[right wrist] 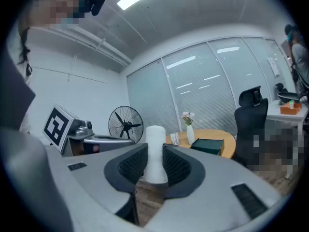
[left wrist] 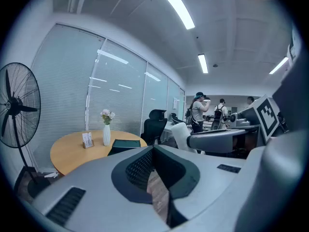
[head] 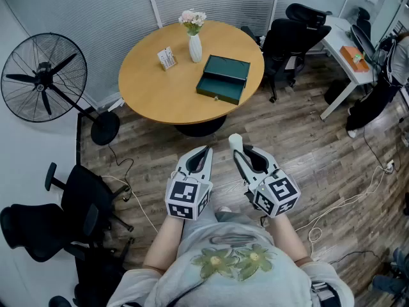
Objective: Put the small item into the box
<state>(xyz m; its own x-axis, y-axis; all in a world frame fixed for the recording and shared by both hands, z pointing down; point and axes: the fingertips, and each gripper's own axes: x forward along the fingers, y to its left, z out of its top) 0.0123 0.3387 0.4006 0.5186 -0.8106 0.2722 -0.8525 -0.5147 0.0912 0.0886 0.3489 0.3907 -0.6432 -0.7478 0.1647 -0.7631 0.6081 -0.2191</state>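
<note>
The small item (right wrist: 155, 149), a white cylinder, pokes well past the tips of the right gripper (head: 241, 149), so a jolt or a slackened squeeze could tip it out onto the floor (head: 319, 165) before it reaches the green box (head: 222, 78), which lies well ahead of the jaws on the table (head: 153, 91). The item stands upright between those partly open jaws, pressed from both sides. The left gripper (head: 203, 152) has its jaws closed together on nothing.
</note>
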